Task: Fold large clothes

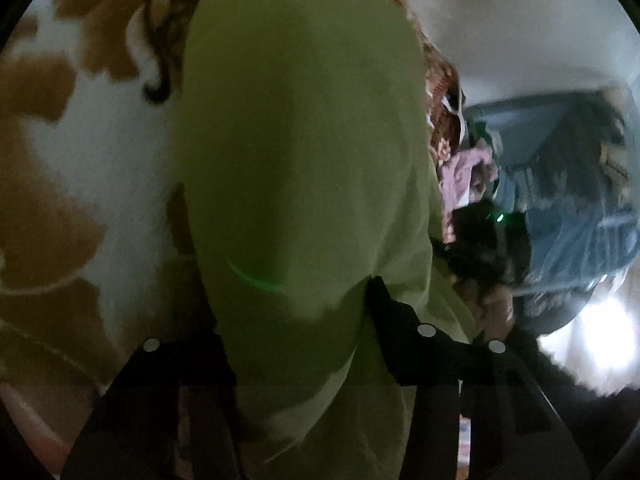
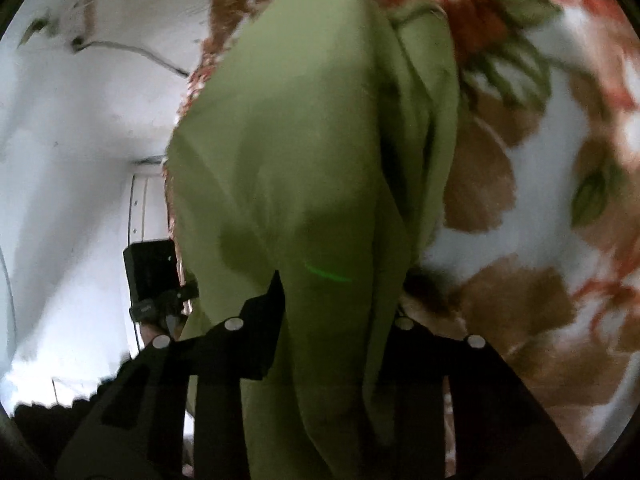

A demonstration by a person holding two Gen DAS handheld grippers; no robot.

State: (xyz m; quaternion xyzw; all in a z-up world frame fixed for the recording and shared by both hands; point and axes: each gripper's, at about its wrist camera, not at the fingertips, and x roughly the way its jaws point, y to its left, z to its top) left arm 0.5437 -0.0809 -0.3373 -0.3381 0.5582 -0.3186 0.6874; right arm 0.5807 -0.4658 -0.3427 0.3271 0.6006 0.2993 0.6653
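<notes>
Green garment (image 1: 304, 140) lengthwise away from jaws

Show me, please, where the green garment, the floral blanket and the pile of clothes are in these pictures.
green garment (image 1: 304, 152): left wrist view, middle of the draped cloth.
floral blanket (image 2: 532, 288): right wrist view, a brown patch of its print.
pile of clothes (image 1: 468, 172): left wrist view, a pinkish piece.
</notes>
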